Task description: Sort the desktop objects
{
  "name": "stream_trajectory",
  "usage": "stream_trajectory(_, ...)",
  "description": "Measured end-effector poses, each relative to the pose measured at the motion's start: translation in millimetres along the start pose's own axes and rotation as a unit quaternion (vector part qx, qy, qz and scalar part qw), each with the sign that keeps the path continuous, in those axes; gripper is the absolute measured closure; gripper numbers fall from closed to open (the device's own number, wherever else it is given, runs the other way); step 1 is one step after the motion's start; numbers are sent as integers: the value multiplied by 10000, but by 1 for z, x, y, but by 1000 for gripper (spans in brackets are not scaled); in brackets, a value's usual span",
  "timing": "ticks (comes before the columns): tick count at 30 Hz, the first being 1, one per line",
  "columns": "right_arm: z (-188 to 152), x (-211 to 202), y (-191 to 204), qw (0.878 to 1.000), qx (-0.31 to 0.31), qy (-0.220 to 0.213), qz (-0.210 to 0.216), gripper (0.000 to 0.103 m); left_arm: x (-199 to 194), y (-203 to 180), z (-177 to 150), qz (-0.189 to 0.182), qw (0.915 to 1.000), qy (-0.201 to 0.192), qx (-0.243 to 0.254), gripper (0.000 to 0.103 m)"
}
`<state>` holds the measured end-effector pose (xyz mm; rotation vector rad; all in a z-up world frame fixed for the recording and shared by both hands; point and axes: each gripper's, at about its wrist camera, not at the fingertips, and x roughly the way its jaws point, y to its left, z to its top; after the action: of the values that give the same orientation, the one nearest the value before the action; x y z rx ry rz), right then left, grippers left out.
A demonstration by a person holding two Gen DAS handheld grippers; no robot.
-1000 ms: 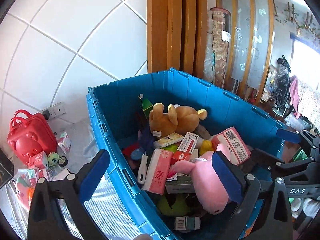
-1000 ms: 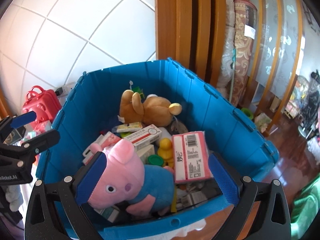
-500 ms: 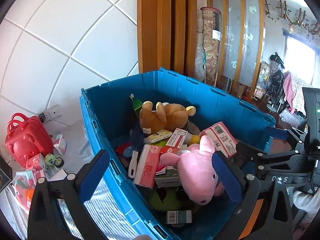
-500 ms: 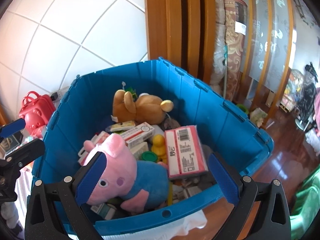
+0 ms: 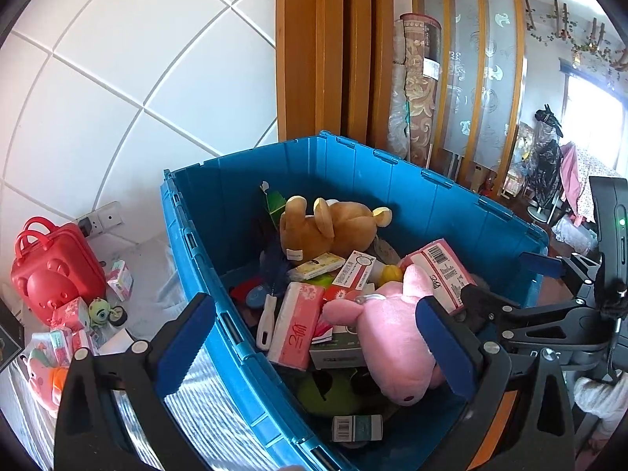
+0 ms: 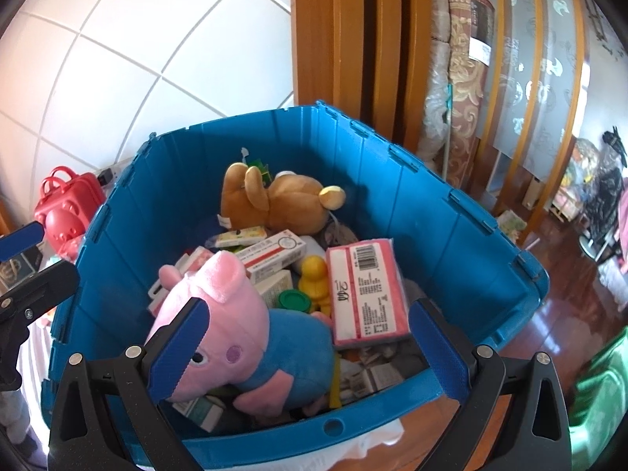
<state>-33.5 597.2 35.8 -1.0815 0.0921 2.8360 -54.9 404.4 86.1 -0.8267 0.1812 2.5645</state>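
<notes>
A blue plastic crate (image 5: 396, 192) (image 6: 439, 212) holds a pile of objects. A pink pig plush (image 5: 388, 337) (image 6: 235, 322) in a blue shirt lies on top, with a brown teddy bear (image 5: 325, 227) (image 6: 274, 200) behind it. Pink tissue packs (image 5: 294, 325) (image 6: 365, 290), medicine boxes (image 6: 274, 255) and a yellow duck toy (image 6: 314, 274) lie between them. My left gripper (image 5: 318, 349) hovers open above the crate's left rim. Above the crate's near rim my right gripper (image 6: 306, 349) is open and holds nothing.
A red bear-shaped case (image 5: 51, 271) (image 6: 66, 208), small boxes and a green one-eyed toy (image 5: 100, 312) sit on the white-covered surface left of the crate. A tiled wall and wooden door frame (image 5: 314, 59) stand behind. Dark wooden floor (image 6: 569, 282) lies to the right.
Both grippers have drawn back and up from the crate, so it looks smaller and lower. Nothing in the crate has moved, and both grippers stay open.
</notes>
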Motion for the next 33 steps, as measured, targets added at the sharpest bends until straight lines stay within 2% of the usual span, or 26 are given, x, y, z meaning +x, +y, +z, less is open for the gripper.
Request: stream_trajectory(33,3,9,-10,9999,113,45,3,0,11,-2,-3,41,9998,188,-79,0)
